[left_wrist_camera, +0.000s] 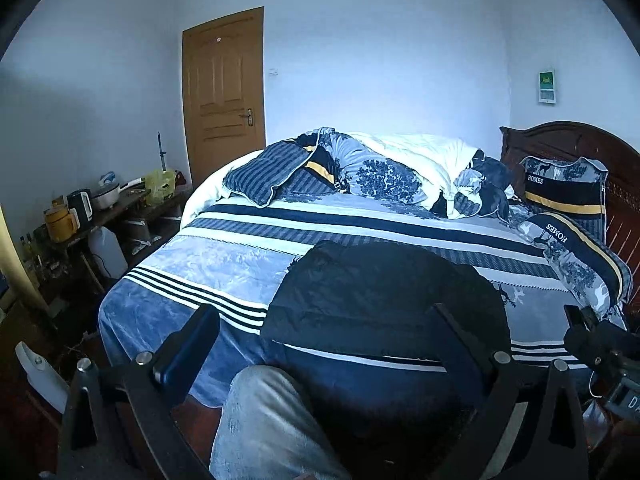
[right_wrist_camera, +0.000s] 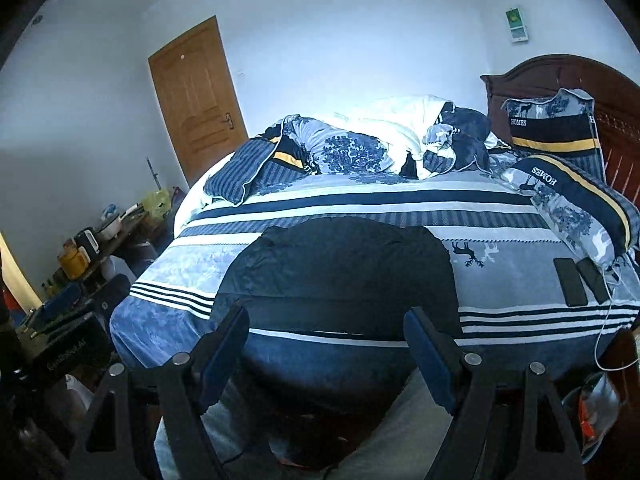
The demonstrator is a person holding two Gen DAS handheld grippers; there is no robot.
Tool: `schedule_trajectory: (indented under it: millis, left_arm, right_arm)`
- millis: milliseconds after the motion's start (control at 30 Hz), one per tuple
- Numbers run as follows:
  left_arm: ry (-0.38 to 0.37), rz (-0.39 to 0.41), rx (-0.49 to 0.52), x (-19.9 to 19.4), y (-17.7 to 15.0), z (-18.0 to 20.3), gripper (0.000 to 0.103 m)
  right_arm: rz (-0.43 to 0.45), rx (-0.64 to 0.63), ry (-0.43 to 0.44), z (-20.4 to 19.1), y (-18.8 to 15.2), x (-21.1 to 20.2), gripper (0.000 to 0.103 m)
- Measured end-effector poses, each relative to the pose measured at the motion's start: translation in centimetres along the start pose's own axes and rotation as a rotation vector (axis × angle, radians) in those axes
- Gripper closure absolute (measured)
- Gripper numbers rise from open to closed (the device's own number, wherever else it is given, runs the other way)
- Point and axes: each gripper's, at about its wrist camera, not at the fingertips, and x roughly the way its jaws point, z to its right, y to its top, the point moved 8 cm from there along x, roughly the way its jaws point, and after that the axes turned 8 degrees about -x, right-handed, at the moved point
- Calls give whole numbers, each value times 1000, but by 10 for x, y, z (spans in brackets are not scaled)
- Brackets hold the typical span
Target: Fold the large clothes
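Right wrist view: black garment [right_wrist_camera: 340,272] lies folded on the bed [right_wrist_camera: 160,320] beyond both grippers' spread, empty jaws.

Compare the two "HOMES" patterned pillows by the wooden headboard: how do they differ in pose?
The upright HOMES pillow stands leaning against the headboard, its lettering right way up. The flat HOMES pillow lies on the bed, its lettering upside down. Both share the navy band, yellow stripe and blue tree print.

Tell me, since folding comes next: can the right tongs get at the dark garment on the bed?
Probably yes: the right tongs stand open just short of the dark garment, with nothing between them.
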Motion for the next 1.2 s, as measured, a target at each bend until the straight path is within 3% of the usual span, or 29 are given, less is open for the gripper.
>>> schedule_trajectory:
  millis: [1200]
  left_arm:
    - [-14,6,25,-9,0,10,1]
  right_arm:
    - [10,-26,-7,0,3,-6,21]
